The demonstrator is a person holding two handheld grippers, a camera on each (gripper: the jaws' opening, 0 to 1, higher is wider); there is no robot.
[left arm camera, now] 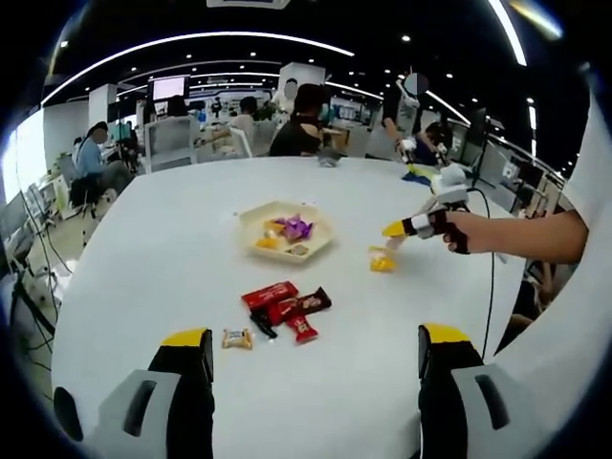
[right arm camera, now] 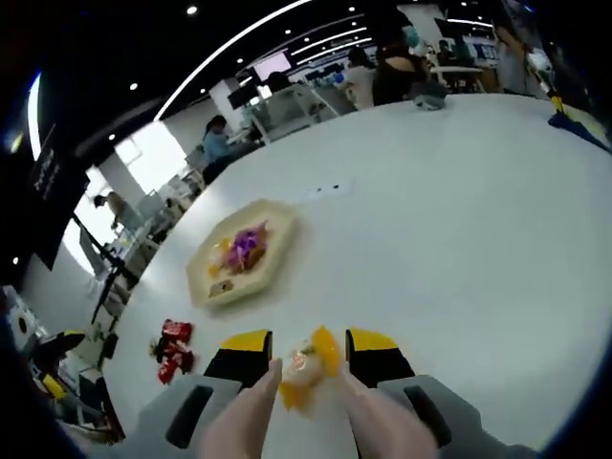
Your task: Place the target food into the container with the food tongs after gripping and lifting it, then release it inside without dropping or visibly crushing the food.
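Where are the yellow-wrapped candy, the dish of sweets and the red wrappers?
Yellow-wrapped candy [right arm camera: 308, 364]: right gripper view, its middle.
Dish [right arm camera: 272, 248]: right gripper view, bare rim.
Red wrappers [left arm camera: 287, 304]: left gripper view, middle of the pile.

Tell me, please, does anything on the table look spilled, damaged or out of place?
Nothing looks spilled or damaged. The tray sits flat with sweets inside, red snack packets lie loosely grouped, and the yellow-wrapped candy sits intact between the tong tips.

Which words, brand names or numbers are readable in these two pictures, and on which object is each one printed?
No text is readable.
Red snack packets: print too small and blurred.
Small biscuit packet: blurred.
Yellow candy wrapper between the tongs' tips: no legible text.
Wall screen: too far away to read.
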